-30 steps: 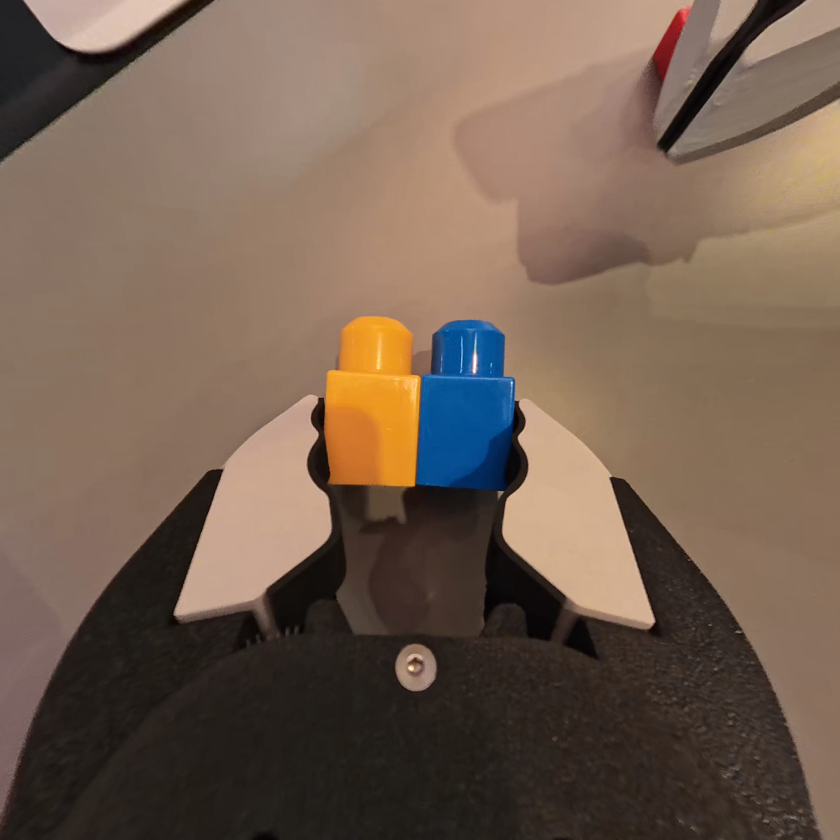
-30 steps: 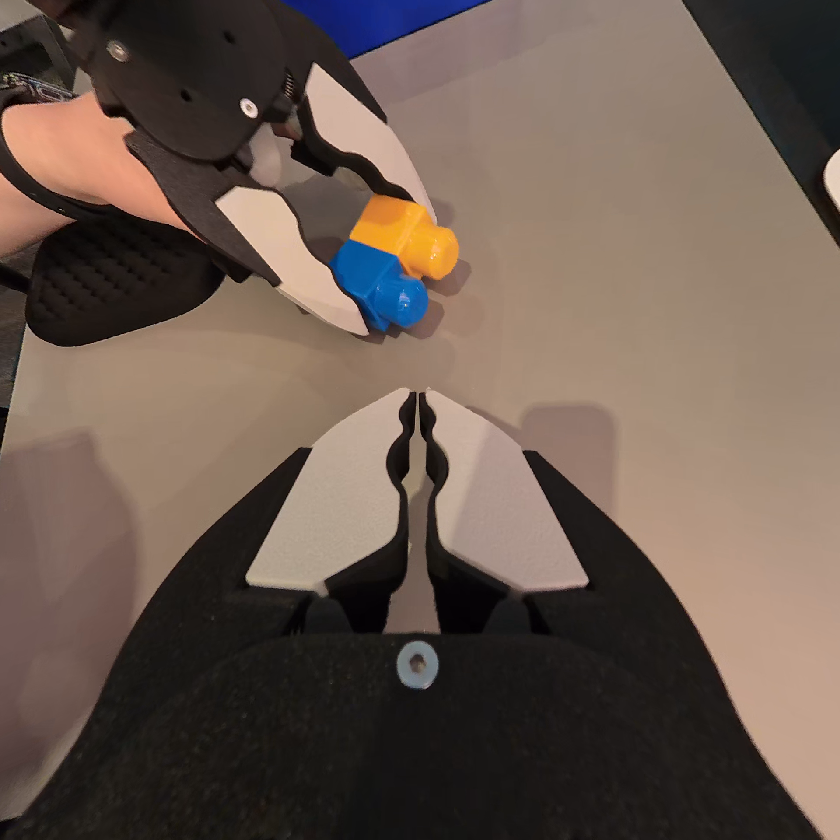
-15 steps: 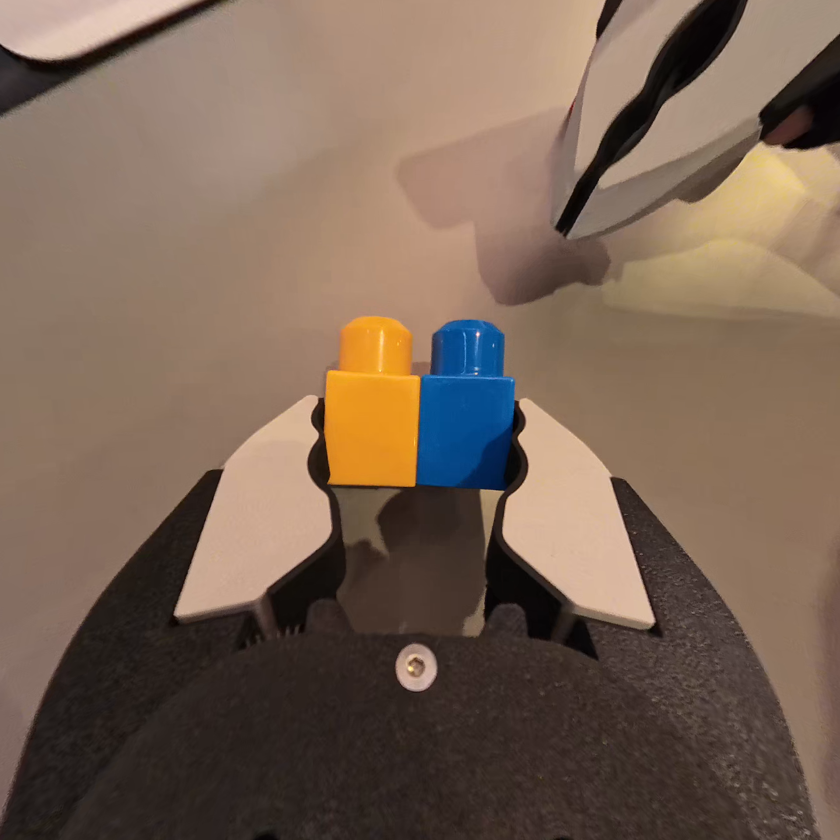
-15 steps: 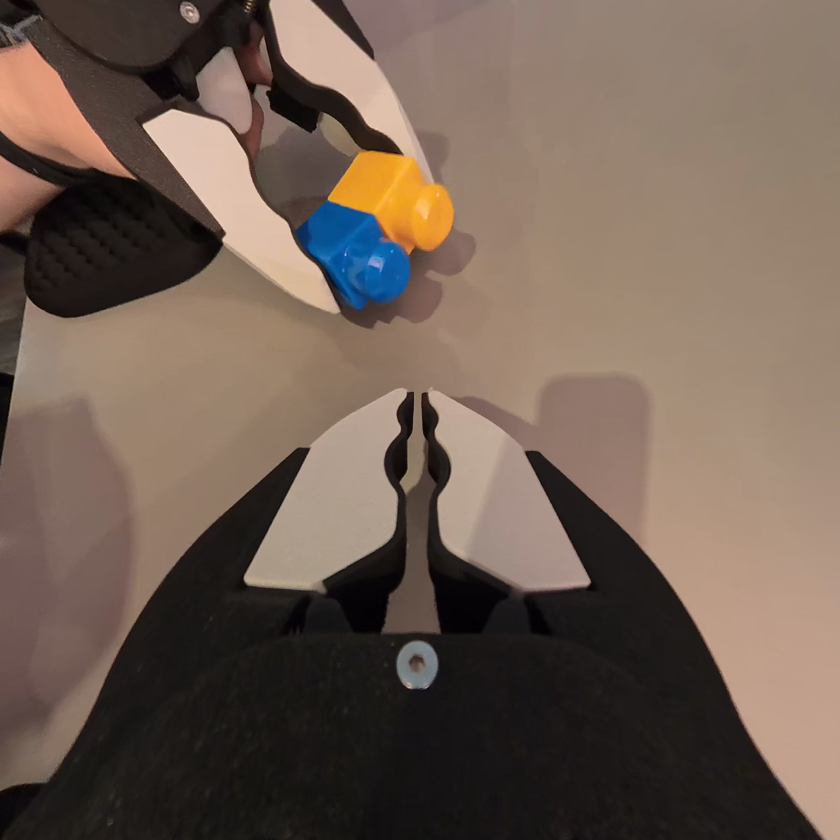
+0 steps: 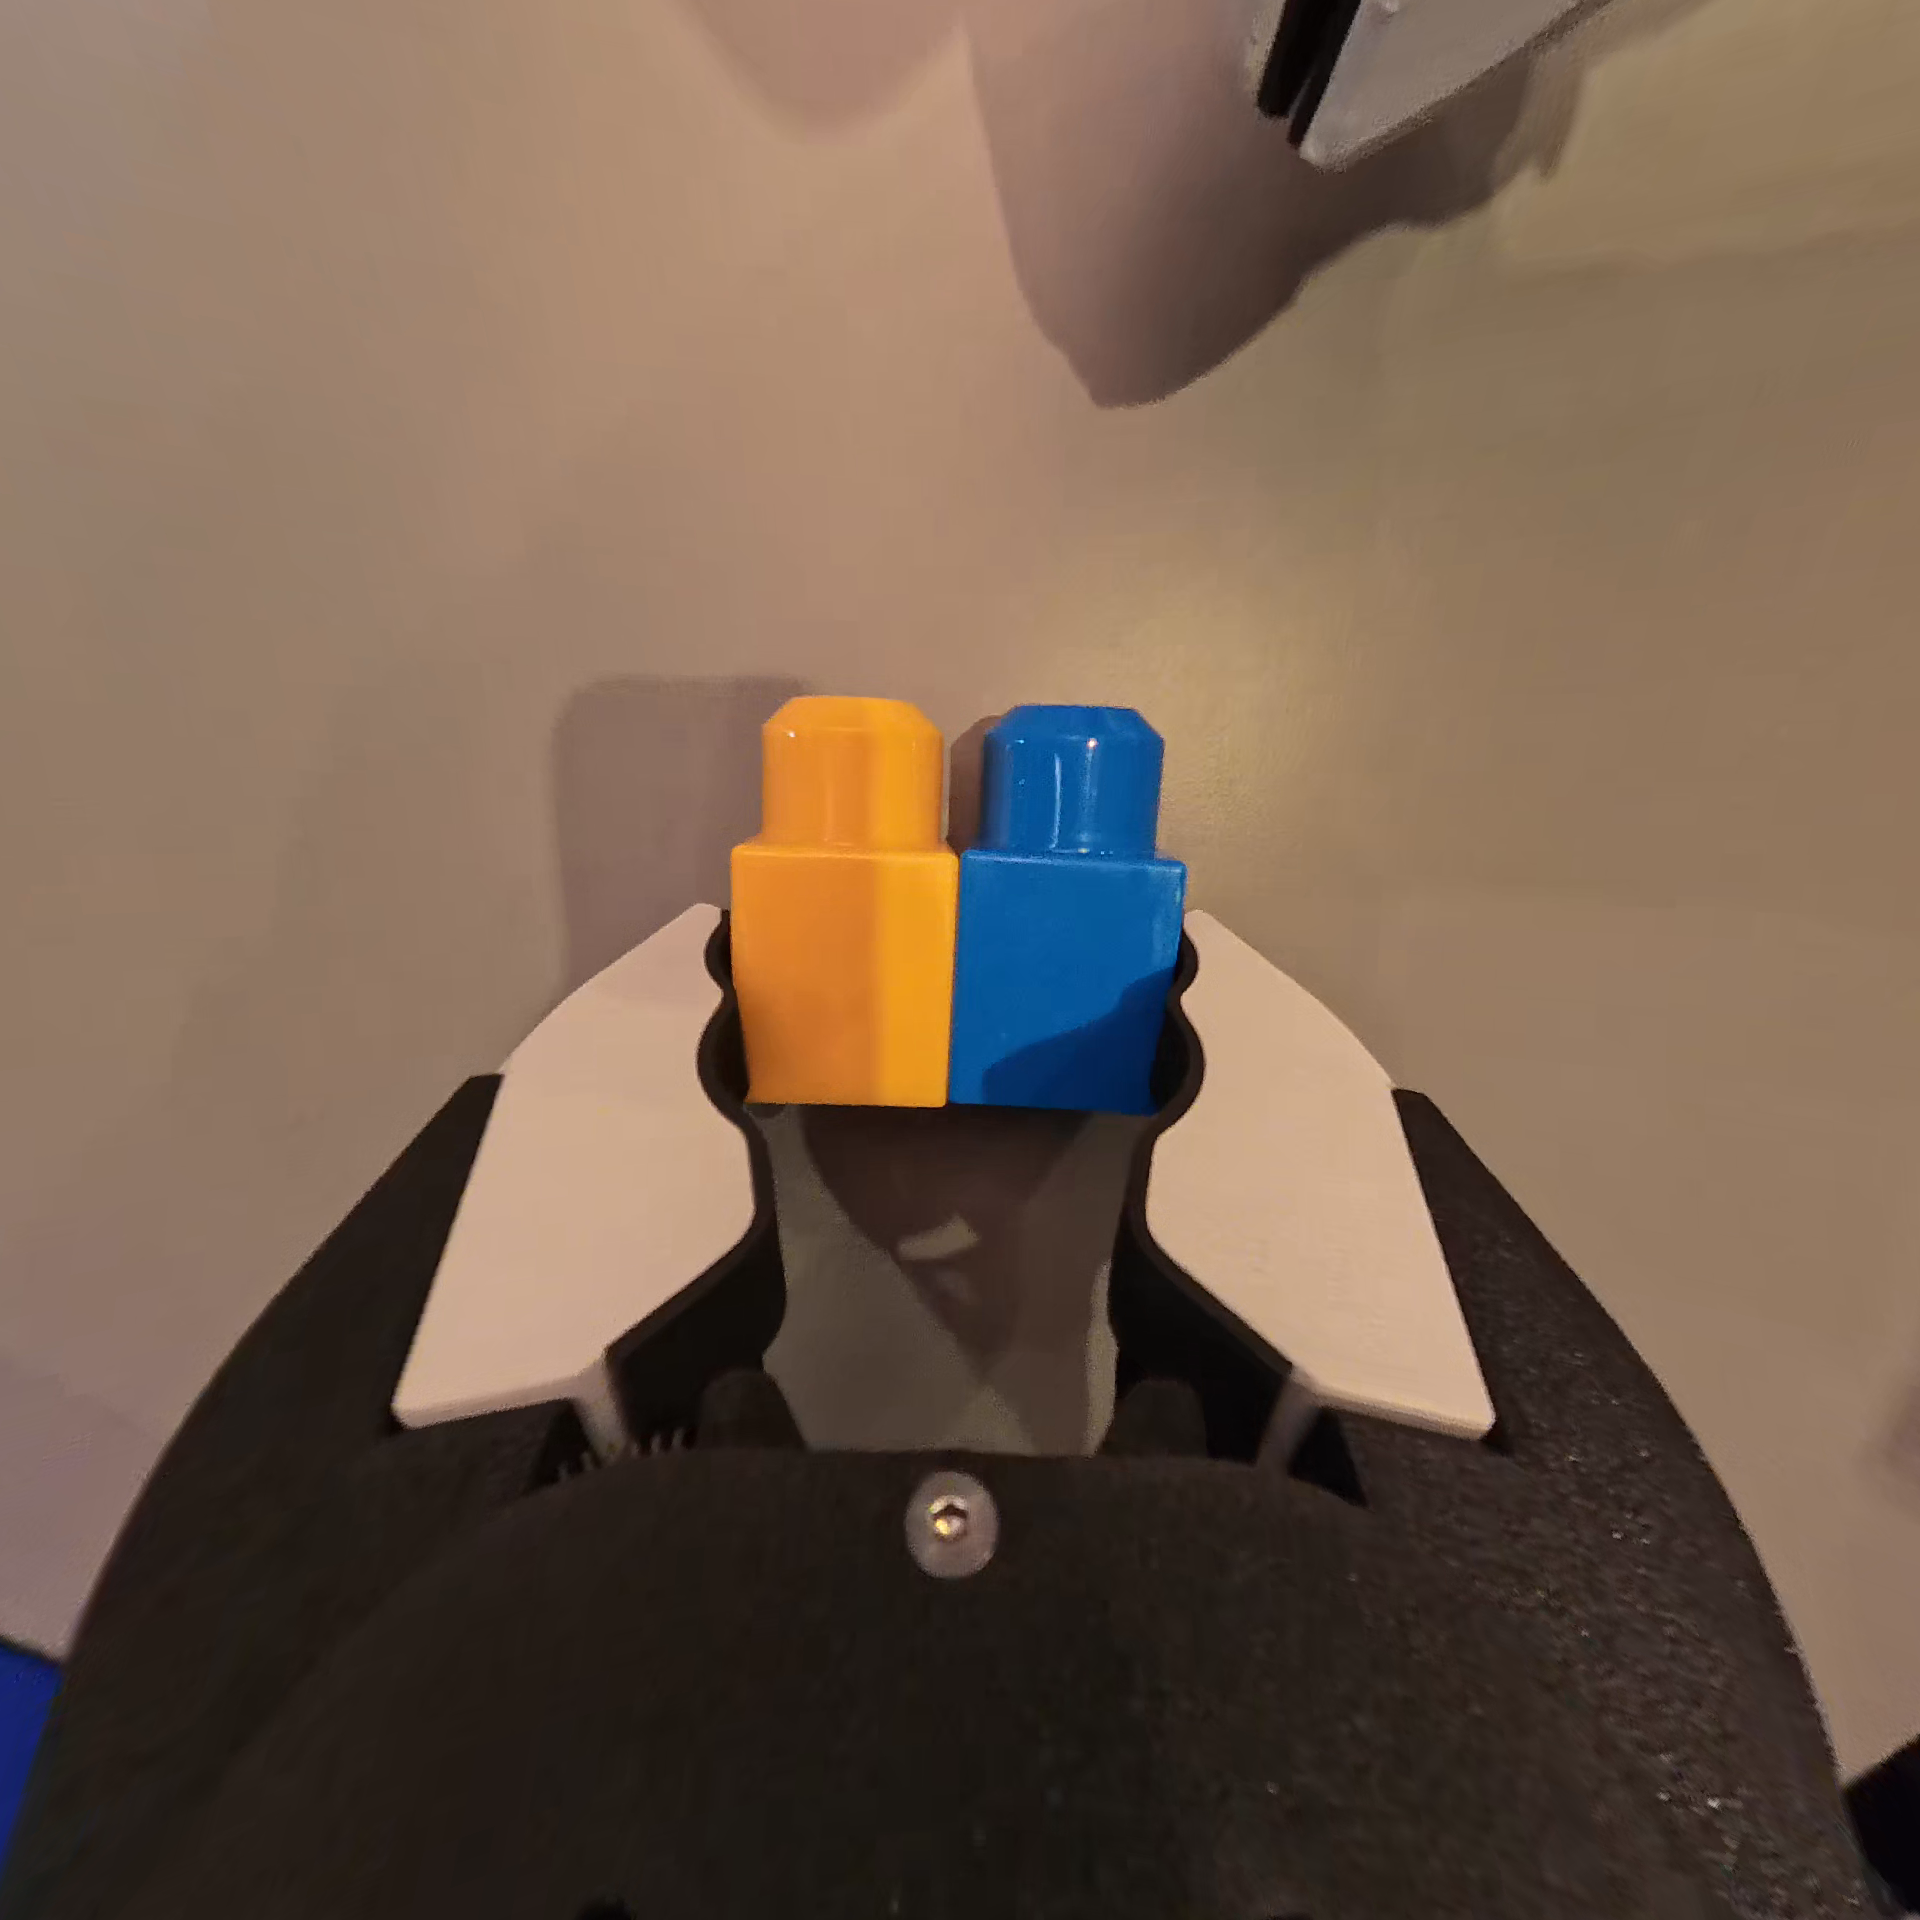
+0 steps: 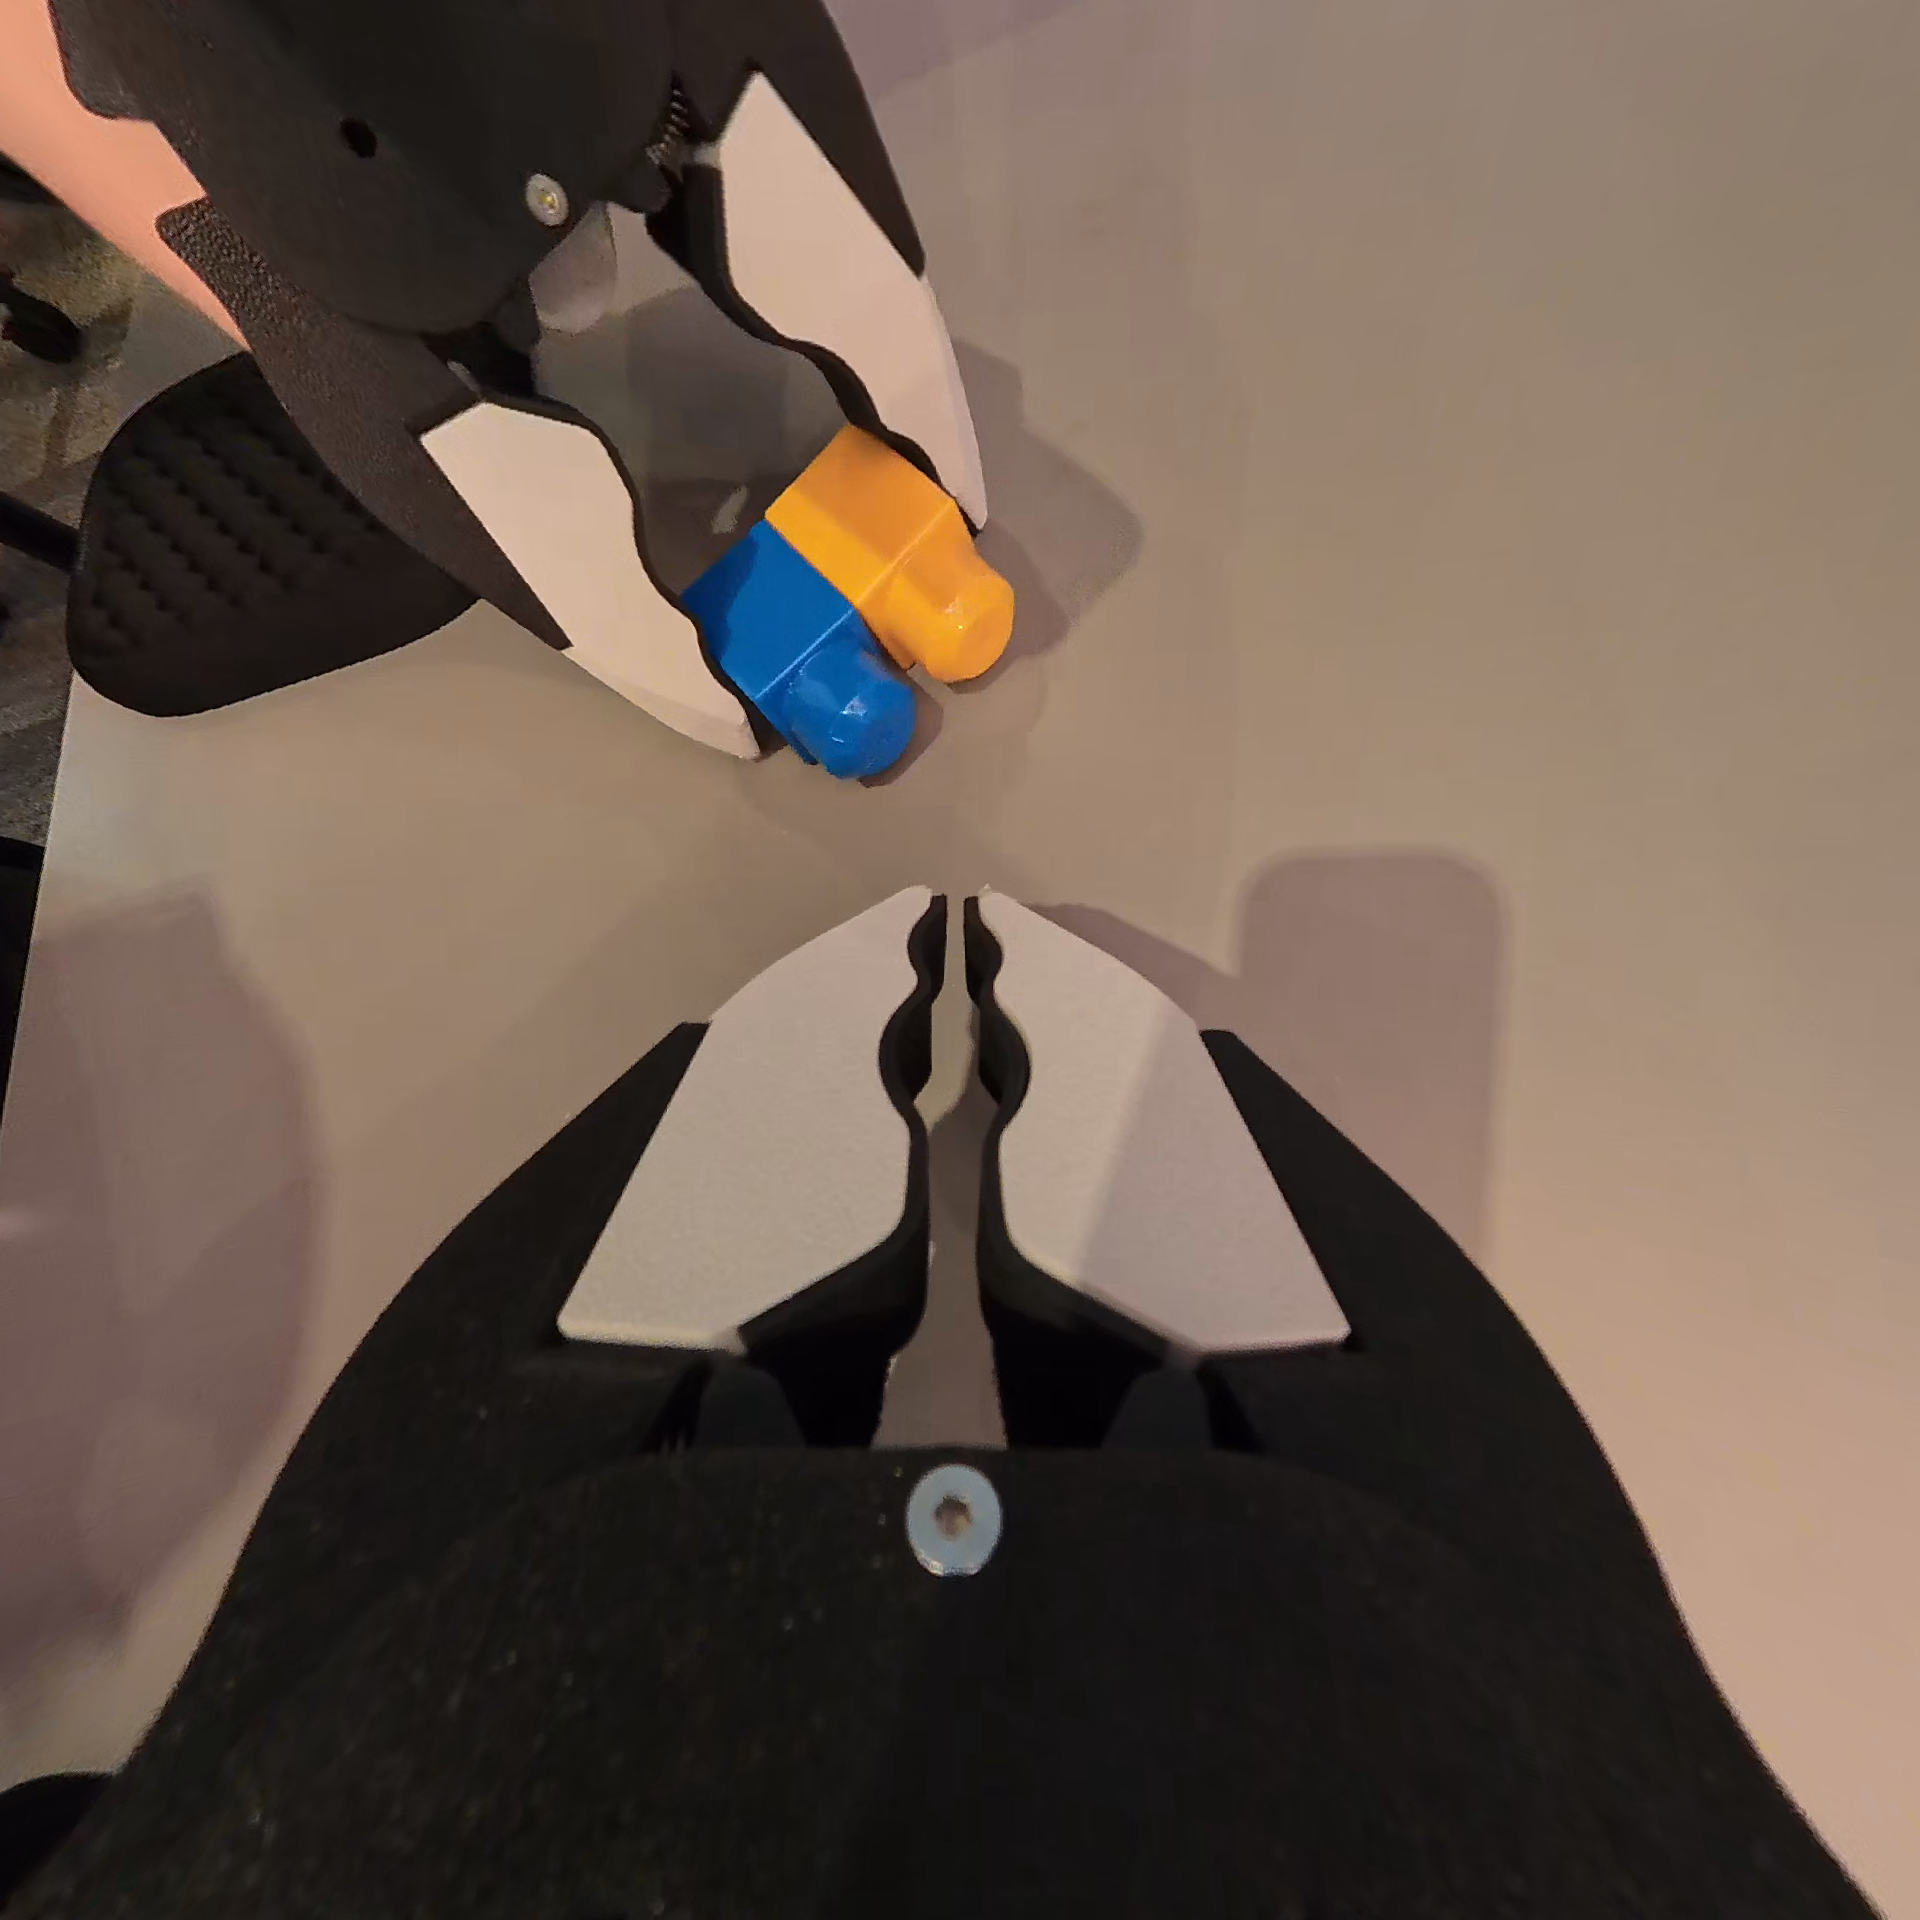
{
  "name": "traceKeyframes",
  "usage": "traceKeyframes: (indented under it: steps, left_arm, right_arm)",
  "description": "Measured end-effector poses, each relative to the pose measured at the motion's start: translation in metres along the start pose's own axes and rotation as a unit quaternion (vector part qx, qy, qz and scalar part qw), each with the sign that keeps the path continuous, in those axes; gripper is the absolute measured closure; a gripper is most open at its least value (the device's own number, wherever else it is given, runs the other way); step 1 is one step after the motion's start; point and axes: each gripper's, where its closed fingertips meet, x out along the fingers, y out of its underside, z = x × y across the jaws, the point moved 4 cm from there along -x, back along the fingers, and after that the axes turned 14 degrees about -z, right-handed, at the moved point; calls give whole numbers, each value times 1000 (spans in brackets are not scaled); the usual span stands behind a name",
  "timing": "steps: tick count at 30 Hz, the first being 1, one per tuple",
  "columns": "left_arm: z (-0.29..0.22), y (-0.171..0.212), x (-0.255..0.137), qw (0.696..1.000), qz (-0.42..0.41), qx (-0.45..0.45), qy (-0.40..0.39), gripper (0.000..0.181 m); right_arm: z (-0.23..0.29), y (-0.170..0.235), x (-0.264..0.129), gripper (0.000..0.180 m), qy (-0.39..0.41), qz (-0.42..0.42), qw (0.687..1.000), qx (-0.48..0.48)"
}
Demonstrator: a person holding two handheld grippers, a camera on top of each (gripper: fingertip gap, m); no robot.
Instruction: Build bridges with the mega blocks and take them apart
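a plain grey worktop [image 6: 1455,520] lies under both tools: the left tool [image 5: 958,997] pinches the orange block [image 5: 842,977] and blue block [image 5: 1060,987] side by side at its tips, light, rigid, slick plastic best held by flat sides, while the right tool [image 6: 956,899] is nearly closed and empty.

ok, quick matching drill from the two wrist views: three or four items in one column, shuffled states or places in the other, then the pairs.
Items
1. left gripper
2. right gripper
3. orange block
4. blue block

States or places
A. shut, holding nothing
B. against the right-hand finger in the left wrist view
C. shut on two blocks side by side
D. against the left-hand finger in the left wrist view

Pairs: 1-C, 2-A, 3-D, 4-B
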Motion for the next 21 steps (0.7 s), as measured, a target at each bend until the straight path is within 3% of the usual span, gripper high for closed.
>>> traceKeyframes:
  steps: [12,14,21]
  left_arm:
    - [-2,0,1,997,59,39,19,98]
    - [-2,0,0,997,64,42,23,106]
    - [-1,-1,0,996,78,48,23,106]
  right_arm:
    - [1,1,-1,177,-2,-3,1000,2]
    - [1,1,-1,177,-3,-4,1000,3]
    - [2,1,0,177,-6,3,1000,0]
